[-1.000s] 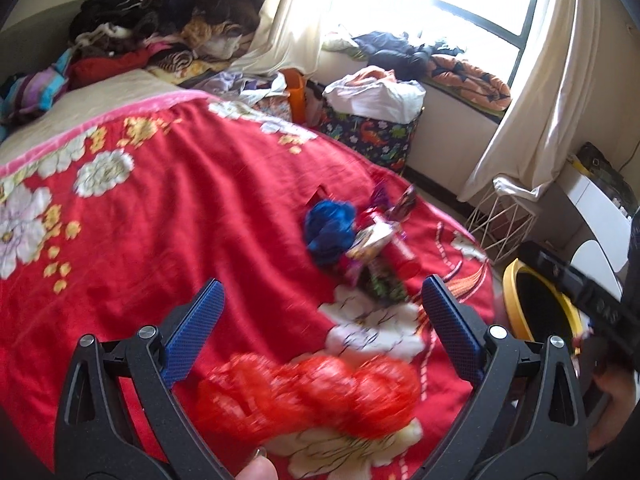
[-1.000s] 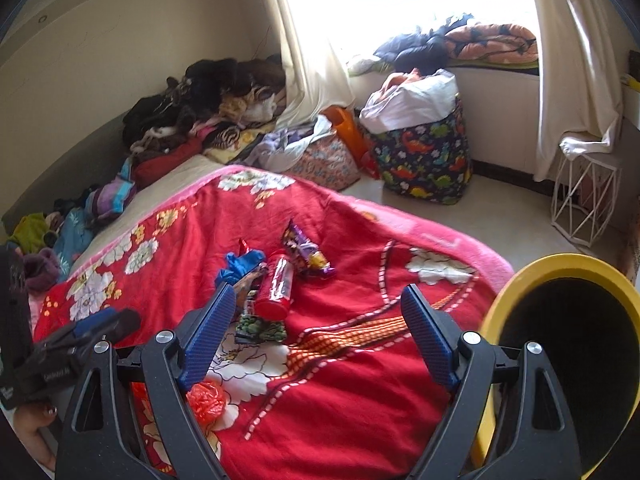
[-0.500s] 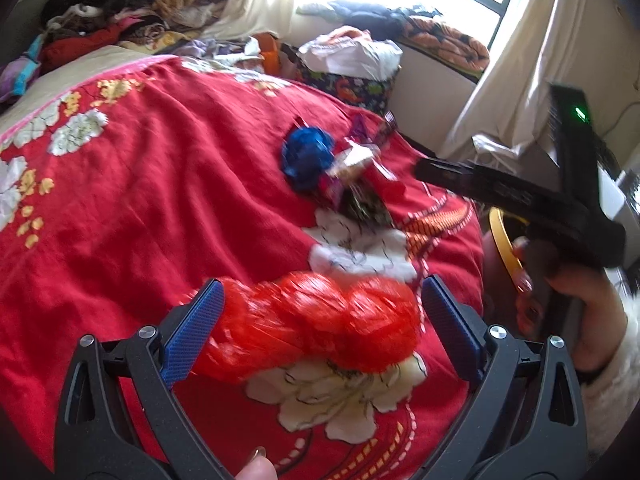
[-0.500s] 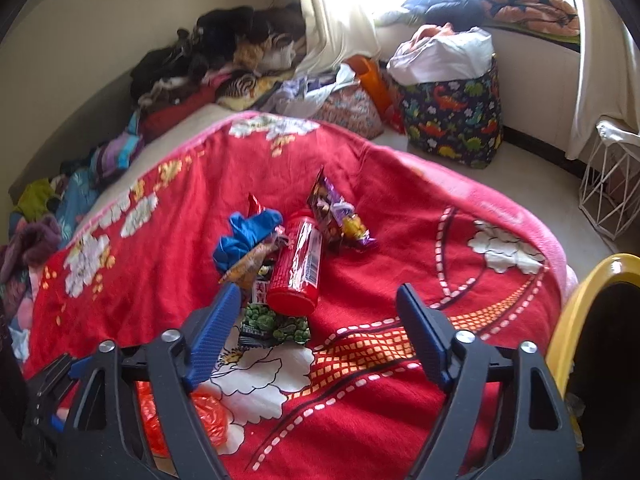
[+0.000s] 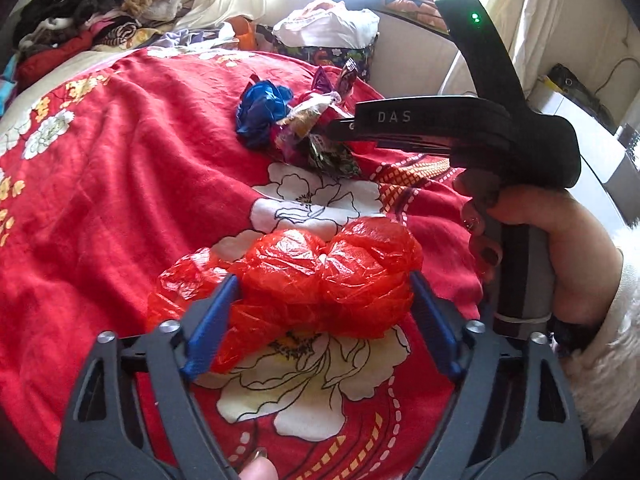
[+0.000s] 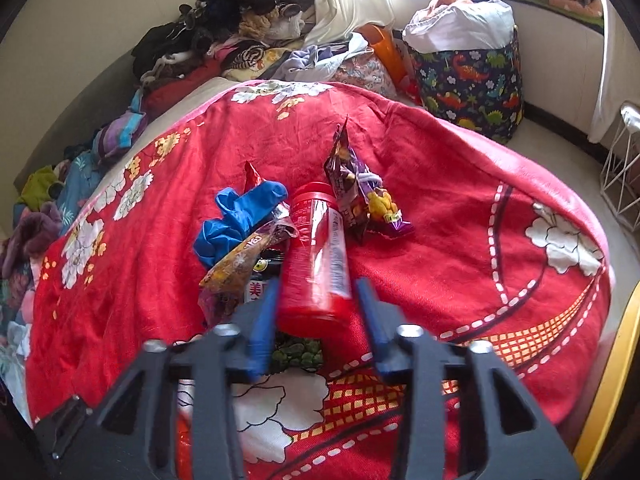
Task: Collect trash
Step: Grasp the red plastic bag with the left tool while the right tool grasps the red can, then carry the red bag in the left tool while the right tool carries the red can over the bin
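A crumpled red plastic bag (image 5: 316,276) lies on the red flowered blanket (image 5: 120,152). My left gripper (image 5: 320,292) is open, its blue pads on either side of the bag. A trash pile lies further on: a red can (image 6: 318,256), a blue bag (image 6: 240,216), a purple wrapper (image 6: 356,188) and other wrappers. My right gripper (image 6: 316,296) has its pads on either side of the can's near end, narrowly apart; whether they touch it is unclear. It also shows in the left wrist view (image 5: 460,124), reaching into the pile.
A yellow-rimmed bin (image 6: 612,380) stands at the bed's right edge. A dinosaur-print bag (image 6: 472,76) and a white wire basket (image 6: 624,168) stand on the floor by the window. Clothes (image 6: 224,32) are heaped at the bed's far side.
My left gripper has moved forward so its pads flank the red bag. My right gripper has moved in over the pile and narrowed its pads around the red can.
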Motion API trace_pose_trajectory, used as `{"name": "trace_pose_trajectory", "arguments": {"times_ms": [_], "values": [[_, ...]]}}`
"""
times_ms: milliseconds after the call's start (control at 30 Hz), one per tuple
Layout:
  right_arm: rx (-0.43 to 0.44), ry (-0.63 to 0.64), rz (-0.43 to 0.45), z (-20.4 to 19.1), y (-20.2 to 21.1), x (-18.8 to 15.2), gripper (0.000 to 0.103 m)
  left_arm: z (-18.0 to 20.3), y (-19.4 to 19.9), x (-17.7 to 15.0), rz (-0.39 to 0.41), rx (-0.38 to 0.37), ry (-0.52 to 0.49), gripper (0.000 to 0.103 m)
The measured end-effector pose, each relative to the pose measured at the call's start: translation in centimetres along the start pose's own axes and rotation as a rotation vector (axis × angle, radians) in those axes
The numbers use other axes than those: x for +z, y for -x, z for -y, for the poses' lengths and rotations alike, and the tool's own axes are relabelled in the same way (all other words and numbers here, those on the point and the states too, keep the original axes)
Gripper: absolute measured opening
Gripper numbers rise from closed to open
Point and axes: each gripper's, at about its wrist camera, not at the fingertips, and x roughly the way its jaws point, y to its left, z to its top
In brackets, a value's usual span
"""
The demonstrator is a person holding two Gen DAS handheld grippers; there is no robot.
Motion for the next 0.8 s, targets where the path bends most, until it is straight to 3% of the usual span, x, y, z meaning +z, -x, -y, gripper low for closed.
{"name": "trace_pose_trajectory", "arguments": {"times_ms": [233, 433, 800], "values": [[0.030, -0.032, 0.038, 1.2, 2.4, -1.4, 0.033, -0.2, -0.3, 0.0, -0.005, -0.017, 0.007, 0.049], [0.040, -0.046, 0.061, 2.1, 5.3, -3.6, 0.033, 0.0, -0.1, 0.2, 0.002, -0.031, -0.002, 0.038], [0.044, -0.120, 0.091, 3.9, 9.1, -6.7, 0.033, 0.3, 1.5, 1.7, 0.058, -0.045, 0.003, 0.035]]}}
